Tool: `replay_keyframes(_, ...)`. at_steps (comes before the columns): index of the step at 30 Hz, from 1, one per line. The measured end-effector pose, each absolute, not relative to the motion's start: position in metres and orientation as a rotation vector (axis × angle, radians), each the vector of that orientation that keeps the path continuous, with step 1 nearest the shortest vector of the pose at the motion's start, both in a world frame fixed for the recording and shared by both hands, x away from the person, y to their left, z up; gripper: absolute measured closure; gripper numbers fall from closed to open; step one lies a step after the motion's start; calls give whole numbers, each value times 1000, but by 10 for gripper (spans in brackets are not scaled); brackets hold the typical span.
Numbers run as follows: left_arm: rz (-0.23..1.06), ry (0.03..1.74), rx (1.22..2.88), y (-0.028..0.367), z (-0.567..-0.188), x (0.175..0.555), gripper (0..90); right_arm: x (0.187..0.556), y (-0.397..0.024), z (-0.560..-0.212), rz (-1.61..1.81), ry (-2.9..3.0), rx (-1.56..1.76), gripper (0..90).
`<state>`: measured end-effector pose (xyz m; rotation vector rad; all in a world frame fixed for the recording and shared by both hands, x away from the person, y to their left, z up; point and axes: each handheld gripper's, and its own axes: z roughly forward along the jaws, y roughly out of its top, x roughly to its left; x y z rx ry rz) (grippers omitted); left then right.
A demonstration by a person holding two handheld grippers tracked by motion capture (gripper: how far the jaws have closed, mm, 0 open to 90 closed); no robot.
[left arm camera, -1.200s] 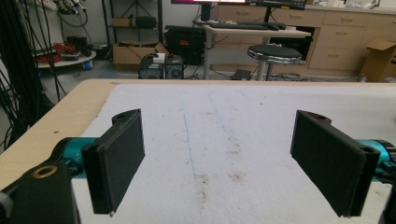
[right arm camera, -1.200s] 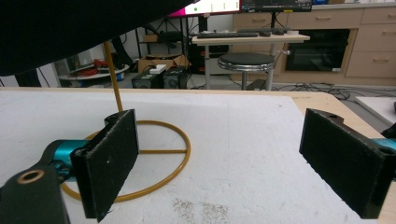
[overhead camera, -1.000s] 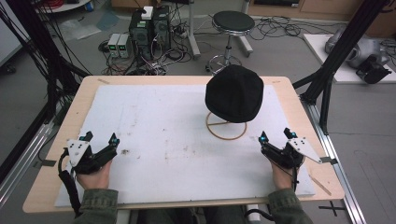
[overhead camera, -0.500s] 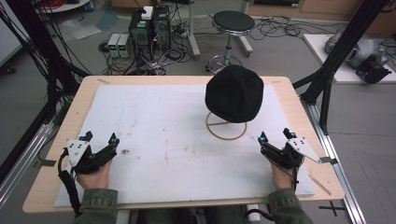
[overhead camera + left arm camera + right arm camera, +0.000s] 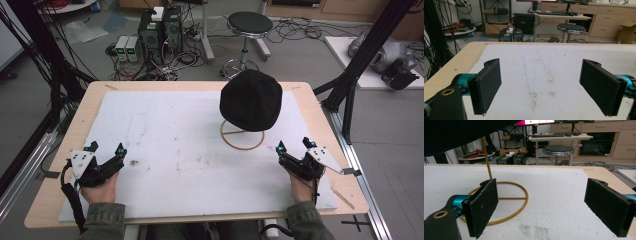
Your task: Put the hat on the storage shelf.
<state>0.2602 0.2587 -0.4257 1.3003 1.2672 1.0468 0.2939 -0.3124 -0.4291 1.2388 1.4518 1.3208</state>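
A black cap (image 5: 251,99) sits on top of a gold wire stand (image 5: 242,135) with a ring base, at the table's right-centre. The cap's underside (image 5: 461,132) and the stand's ring (image 5: 506,203) show in the right gripper view, ahead and to the left of the jaws. My right gripper (image 5: 294,146) rests near the front right, open, with nothing between its fingers, a short way right of the ring. At the front left lies my left gripper (image 5: 106,148), open and empty, far from the cap. Its jaws (image 5: 541,87) frame bare white board.
A white foam board (image 5: 175,145) covers most of the wooden table (image 5: 90,92) and carries some dark specks. Beyond the far edge stand a black stool (image 5: 249,25), computer boxes (image 5: 159,25) and cables. Black frame posts (image 5: 360,60) rise at the right.
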Motion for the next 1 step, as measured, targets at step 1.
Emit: replay_keyframes(1, 1045, 1269, 1301, 259, -426, 260, 178, 294, -312, -429, 1321, 1451, 1241, 110)
